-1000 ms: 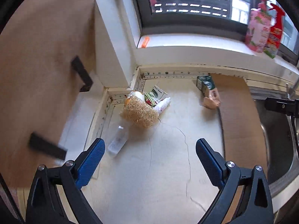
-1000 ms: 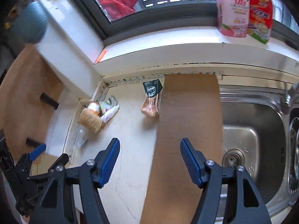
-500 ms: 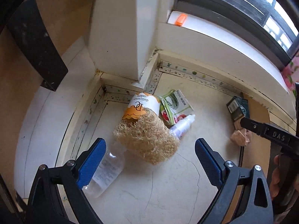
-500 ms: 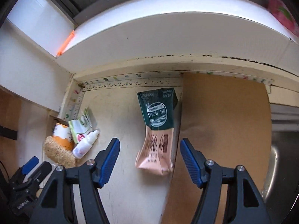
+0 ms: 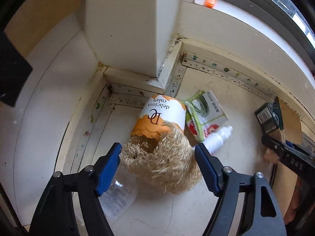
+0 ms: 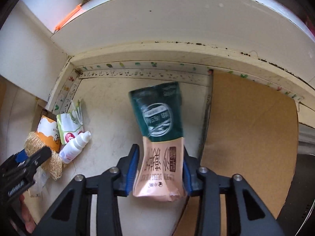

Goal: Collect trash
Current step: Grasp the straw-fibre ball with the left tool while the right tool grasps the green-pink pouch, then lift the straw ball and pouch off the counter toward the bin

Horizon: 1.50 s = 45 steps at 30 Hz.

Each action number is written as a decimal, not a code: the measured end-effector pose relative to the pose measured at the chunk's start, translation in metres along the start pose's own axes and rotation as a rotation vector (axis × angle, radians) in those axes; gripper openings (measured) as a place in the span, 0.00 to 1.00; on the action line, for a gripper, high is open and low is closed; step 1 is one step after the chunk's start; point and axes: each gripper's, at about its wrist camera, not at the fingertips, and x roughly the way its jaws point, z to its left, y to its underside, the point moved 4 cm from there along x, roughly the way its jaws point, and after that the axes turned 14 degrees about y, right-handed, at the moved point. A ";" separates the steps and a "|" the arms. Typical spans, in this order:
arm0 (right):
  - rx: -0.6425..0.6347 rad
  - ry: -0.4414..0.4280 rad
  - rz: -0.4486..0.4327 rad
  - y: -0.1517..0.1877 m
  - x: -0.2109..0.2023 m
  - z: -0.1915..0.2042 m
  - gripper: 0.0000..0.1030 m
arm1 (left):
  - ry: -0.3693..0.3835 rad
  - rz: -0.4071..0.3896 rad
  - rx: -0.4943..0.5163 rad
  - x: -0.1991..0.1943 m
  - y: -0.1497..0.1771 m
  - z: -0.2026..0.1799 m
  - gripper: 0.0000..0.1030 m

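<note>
Left wrist view: left gripper (image 5: 157, 157) pointed steeply down at the table (image 5: 177, 212), jaws just closing, blue pads at both flanks of the straw-coloured loofah scrubber (image 5: 163, 163); firm pad pressure not confirmable. Clear plastic bottle (image 5: 118, 194) flat under the left finger, seen clearly only here. Orange-and-white cake cup (image 5: 163, 114) behind the scrubber, in the wall corner. Green-and-white sachet (image 5: 206, 114) and small white dropper bottle (image 5: 218, 138) just right of the cup, touching each other. Right wrist view: right gripper (image 6: 160, 167) jaws just closing, pads pressed on the pink lower half of the green-and-pink snack pouch (image 6: 159, 137), pouch pinched narrow there. Brown board (image 6: 250, 137) right of the pouch, fully visible only here. Orange item (image 5: 210, 1) on the window ledge.
</note>
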 end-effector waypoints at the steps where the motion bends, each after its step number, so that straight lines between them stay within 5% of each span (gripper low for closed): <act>1: 0.003 -0.009 0.001 0.002 -0.001 0.000 0.34 | -0.001 -0.007 -0.002 0.000 -0.002 0.000 0.66; 11: -0.004 -0.054 -0.008 0.027 -0.031 0.004 0.33 | 0.055 -0.017 0.016 -0.012 0.004 -0.013 0.34; 27: 0.002 -0.158 -0.018 0.106 -0.116 0.002 0.33 | 0.142 -0.065 0.121 -0.116 0.097 -0.056 0.33; 45: -0.077 -0.182 -0.089 0.286 -0.223 0.026 0.33 | 0.160 -0.144 0.186 -0.225 0.273 -0.063 0.33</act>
